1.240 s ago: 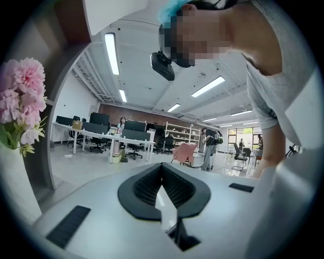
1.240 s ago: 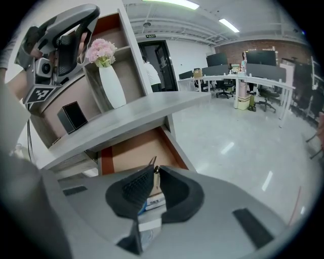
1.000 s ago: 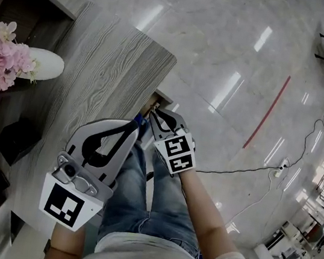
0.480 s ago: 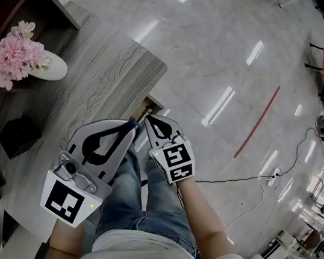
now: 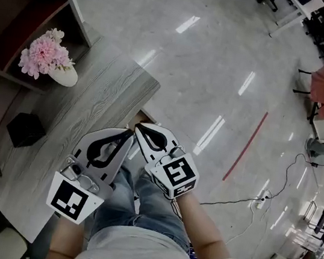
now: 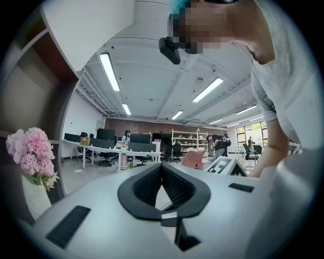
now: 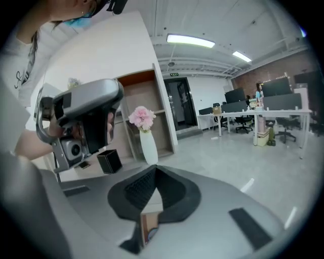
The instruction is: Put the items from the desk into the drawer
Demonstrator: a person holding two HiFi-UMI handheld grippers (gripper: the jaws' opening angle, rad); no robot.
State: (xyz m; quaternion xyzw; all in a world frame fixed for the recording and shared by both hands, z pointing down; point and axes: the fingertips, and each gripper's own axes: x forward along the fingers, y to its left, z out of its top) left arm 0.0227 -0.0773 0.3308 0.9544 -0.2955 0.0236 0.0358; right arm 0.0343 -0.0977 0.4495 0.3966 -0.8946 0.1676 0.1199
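In the head view both grippers hang side by side over the person's lap, off the right edge of the grey wooden desk (image 5: 79, 113). My left gripper (image 5: 130, 133) is shut with nothing between its jaws, its tips (image 6: 162, 164) pressed together. My right gripper (image 5: 138, 127) is also shut and empty, and its tips (image 7: 154, 167) nearly touch the left ones. A sliver of the drawer (image 5: 144, 117) shows under the desk edge, just beyond the tips. A black box (image 5: 25, 130) stands on the desk.
A white vase (image 5: 64, 75) of pink flowers (image 5: 44, 55) stands at the desk's far end, against a dark shelf unit (image 5: 16, 11). The person's legs in jeans (image 5: 149, 209) are below the grippers. A cable and power strip (image 5: 260, 199) lie on the glossy floor.
The head view has swung, so the desk, vase and box sit higher and further right. Both grippers stay shut and close together, having drifted slightly up the frame.
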